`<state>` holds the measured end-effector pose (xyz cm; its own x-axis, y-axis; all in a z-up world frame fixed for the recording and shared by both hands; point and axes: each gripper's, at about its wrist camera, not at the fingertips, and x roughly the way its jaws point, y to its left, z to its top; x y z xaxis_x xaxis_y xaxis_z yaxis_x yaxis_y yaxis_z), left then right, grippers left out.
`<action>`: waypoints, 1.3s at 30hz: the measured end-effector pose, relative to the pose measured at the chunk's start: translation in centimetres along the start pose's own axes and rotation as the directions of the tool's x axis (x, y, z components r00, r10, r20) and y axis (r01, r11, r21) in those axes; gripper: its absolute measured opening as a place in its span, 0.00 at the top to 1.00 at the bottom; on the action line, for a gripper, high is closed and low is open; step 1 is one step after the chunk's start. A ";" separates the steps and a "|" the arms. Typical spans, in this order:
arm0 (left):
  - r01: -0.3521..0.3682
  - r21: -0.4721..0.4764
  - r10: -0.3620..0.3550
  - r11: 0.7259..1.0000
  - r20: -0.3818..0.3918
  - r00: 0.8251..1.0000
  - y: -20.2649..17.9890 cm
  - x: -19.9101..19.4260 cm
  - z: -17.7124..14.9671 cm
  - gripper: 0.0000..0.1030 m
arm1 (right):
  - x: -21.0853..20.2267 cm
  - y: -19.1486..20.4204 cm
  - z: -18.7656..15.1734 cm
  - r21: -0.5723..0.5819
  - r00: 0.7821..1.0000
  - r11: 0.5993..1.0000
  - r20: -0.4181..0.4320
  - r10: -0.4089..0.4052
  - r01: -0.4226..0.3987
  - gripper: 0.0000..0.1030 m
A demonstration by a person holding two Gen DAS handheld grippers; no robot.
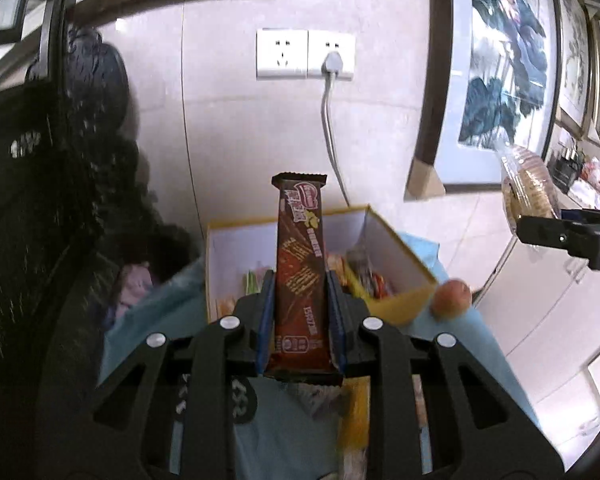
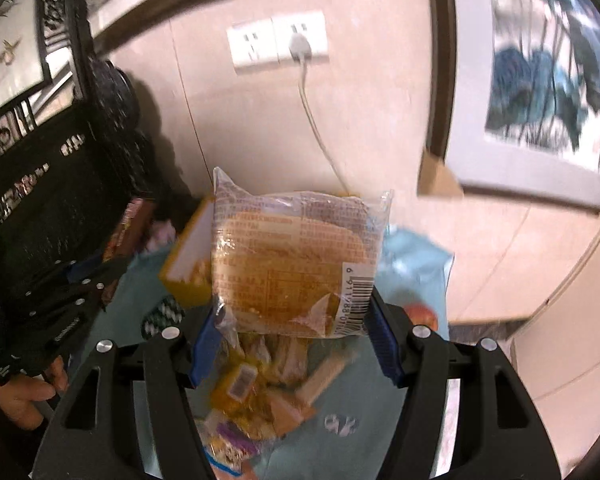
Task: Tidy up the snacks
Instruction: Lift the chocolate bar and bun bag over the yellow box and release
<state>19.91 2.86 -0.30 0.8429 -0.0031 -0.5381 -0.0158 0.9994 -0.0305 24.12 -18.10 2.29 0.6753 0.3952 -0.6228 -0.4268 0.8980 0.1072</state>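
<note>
Snacks differ: left hand-held gripper [image 1: 300,320] pinches a stiff, light chocolate wafer bar [image 1: 300,264] mid-length; right hand-held gripper [image 2: 296,340] squeezes a soft, crinkly bagged bun [image 2: 292,260] by its lower edges, likely slippery.

Wall [image 1: 240,120]: pale, smooth, panelled with thin seams. Double socket plate [image 1: 305,54]: white, wall-mounted; a grey plug [image 1: 333,63] in its right half, grey cable [image 1: 330,128] hanging down. Framed ink painting [image 1: 500,68]: blue-green leaves, dark frame, cardboard corner guard, leaning at right. Further framed pictures [image 1: 580,60] beyond it. Carved dark wooden furniture [image 1: 48,152] at left. Table cover [image 1: 156,308]: light blue cloth.
</note>
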 end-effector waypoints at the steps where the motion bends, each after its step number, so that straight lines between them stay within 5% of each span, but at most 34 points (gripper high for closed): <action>1: -0.005 0.003 0.005 1.000 0.003 1.000 -0.2 0.0 0.6 0.76 | -0.2 0.2 0.8 -0.007 1.000 1.000 0.011 0.003 -0.003 0.37; 7: -0.029 0.008 0.029 1.000 0.015 0.999 -0.6 0.8 3.8 0.76 | -0.2 0.8 3.4 -0.035 0.999 0.999 0.043 0.012 -0.011 0.37; 19: -0.082 0.011 0.082 0.997 -0.011 0.997 0.3 5.5 5.3 0.76 | 4.5 0.5 5.4 -0.044 1.000 0.999 0.013 0.000 0.001 0.37; 20: -0.098 0.012 0.098 0.995 -0.015 0.995 0.5 6.4 5.5 0.61 | 5.3 0.5 5.8 -0.049 1.000 0.999 0.010 0.007 -0.007 0.36; 21: -0.110 0.008 0.110 0.994 -0.021 0.994 0.7 7.2 5.6 0.14 | 6.5 0.5 6.3 -0.055 1.000 0.998 -0.001 0.006 -0.007 0.34; 22: -0.130 -0.007 0.130 0.991 -0.022 0.991 1.0 8.0 5.7 0.02 | 7.8 0.5 6.7 -0.061 1.000 0.998 -0.022 -0.015 0.014 0.30; 26: -0.175 -0.052 0.167 0.983 -0.137 0.976 3.1 11.5 5.2 0.02 | 9.9 0.1 6.9 -0.070 0.997 0.996 -0.056 -0.050 0.046 0.27; 31: -0.163 -0.052 0.155 0.985 -0.138 0.978 4.0 10.5 3.0 0.02 | 9.4 -1.0 4.0 -0.048 0.996 0.998 -0.080 -0.044 0.040 0.27; 39: -0.095 -0.034 0.086 0.995 -0.205 0.975 0.8 7.2 -7.3 0.02 | 11.0 -2.4 -6.9 0.010 0.956 0.996 -0.281 -0.088 0.094 0.27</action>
<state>22.01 3.39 -10.36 0.7104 0.0755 -0.6998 -0.1138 0.9935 -0.0083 28.46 -17.23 -10.17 0.5136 0.2447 -0.8224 -0.3555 0.9330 0.0556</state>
